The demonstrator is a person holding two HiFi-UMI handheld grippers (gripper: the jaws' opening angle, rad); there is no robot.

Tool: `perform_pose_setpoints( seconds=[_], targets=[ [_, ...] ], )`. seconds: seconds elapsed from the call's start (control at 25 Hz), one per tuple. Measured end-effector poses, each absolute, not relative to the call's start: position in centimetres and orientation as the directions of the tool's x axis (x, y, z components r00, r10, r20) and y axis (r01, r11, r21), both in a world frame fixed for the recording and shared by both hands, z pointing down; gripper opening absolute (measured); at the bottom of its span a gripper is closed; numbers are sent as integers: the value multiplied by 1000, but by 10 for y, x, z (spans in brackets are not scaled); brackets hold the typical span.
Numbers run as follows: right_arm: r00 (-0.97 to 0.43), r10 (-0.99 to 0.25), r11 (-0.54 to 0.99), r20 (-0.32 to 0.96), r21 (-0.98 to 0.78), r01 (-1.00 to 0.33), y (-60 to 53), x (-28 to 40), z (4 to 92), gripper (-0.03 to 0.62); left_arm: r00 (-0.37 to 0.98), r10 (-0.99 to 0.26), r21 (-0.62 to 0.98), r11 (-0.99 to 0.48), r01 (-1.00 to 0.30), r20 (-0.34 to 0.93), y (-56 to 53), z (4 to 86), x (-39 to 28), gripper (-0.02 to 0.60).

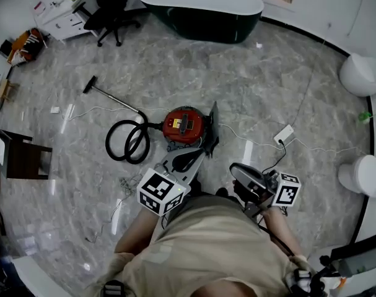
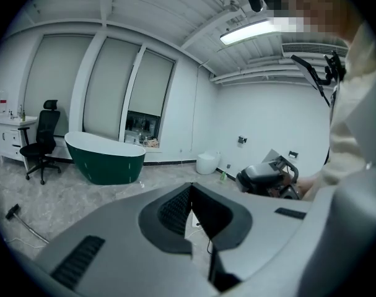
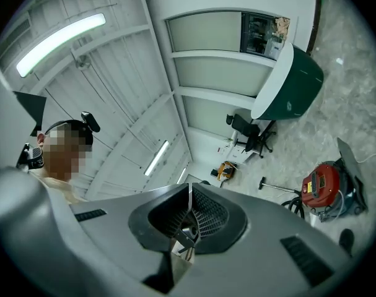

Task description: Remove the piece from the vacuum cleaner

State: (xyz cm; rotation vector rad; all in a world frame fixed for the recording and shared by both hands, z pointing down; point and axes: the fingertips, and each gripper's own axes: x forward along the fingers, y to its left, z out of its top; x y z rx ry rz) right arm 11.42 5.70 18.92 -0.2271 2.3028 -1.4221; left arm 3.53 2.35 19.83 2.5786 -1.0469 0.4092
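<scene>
Left gripper view: your left gripper (image 2: 191, 210) is clenched, its pads pressed together with nothing between them. Beyond it stand a green bathtub (image 2: 104, 161), an office chair (image 2: 41, 142) at the tub's 9 o'clock, and your right gripper (image 2: 254, 178) at 3 o'clock in the frame. Right gripper view: these jaws are likewise closed and empty, and they tilt up toward a ceiling light (image 3: 61, 36). Unlike the left gripper view, this one takes in the red vacuum cleaner (image 3: 321, 187) at 4 o'clock, with a dark flat flap (image 3: 349, 163) standing at its side. Only the head view gives the layout. There the vacuum cleaner sits on the marble floor (image 1: 249, 85), near your left gripper at its 12 o'clock. The black hose (image 1: 129, 142) is coiled at the cleaner's 9 o'clock, and the wand (image 1: 110, 96) runs toward 10 o'clock. The flap is upright at 3 o'clock, with a white power strip (image 1: 284, 133) farther out the same way.
</scene>
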Motion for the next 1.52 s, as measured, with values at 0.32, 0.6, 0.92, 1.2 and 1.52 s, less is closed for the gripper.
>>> perform_pose_setpoints(
  seconds=[0.32, 0.6, 0.92, 1.2, 1.52],
  targets=[
    [-927, -331, 454, -177, -891, 8, 15, 39, 185, 3, 678, -640, 222, -647, -729, 361, -30, 206, -49, -2],
    [-923, -379, 369, -66, -926, -85, -24, -6, 207, 3, 663, -648, 241, -623, -744, 374, -59, 224, -112, -2],
    [-898, -330, 354, 292, -843, -404, -46, -20, 273, 3, 650, -601, 234, -625, -745, 465, -80, 266, -131, -2],
    [-836, -275, 372, 475, -749, -548, -73, -3, 321, 2, 625, -527, 217, -639, -738, 575, -98, 306, -112, -2],
    [-826, -190, 275, 532, -778, -564, -125, 37, 396, 3, 578, -486, 231, -600, -766, 655, -138, 346, -71, -2]
  ],
)
